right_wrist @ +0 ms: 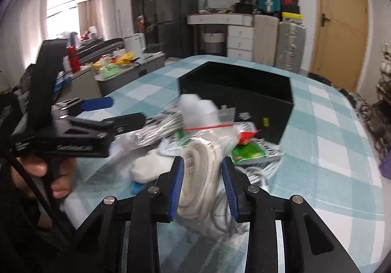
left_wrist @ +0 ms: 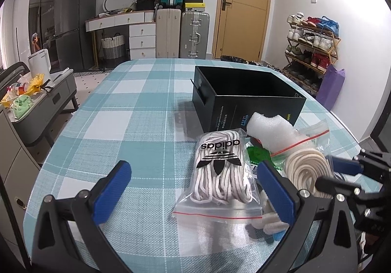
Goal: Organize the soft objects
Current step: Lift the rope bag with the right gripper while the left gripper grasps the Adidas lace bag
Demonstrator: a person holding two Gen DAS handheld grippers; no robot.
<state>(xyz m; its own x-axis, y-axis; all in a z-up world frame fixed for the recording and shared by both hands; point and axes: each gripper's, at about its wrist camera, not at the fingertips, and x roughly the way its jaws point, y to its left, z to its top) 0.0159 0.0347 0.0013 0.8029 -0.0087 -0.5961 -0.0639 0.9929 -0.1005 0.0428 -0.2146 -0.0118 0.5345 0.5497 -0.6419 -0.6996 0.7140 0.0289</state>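
Note:
A clear zip bag of white adidas laces (left_wrist: 220, 168) lies flat on the checked tablecloth (left_wrist: 136, 126). My left gripper (left_wrist: 194, 166) stands open wide just over it, its fingers either side of the bag and not pressing it. My right gripper (right_wrist: 202, 160) is shut on a zip bag of coiled cream laces (right_wrist: 198, 175), which also shows in the left wrist view (left_wrist: 308, 170). Around it sit a white foam piece (left_wrist: 268, 128), a green packet (right_wrist: 246, 150) and a white cloth (right_wrist: 149, 168). An open black box (left_wrist: 244, 99) stands behind the pile.
A person's hand (right_wrist: 36, 170) holds the left gripper's handle. A grey side table (left_wrist: 44, 106) with clutter stands off the table's left edge. A shoe rack (left_wrist: 312, 48) stands at the right wall. Bare tablecloth stretches left of the box.

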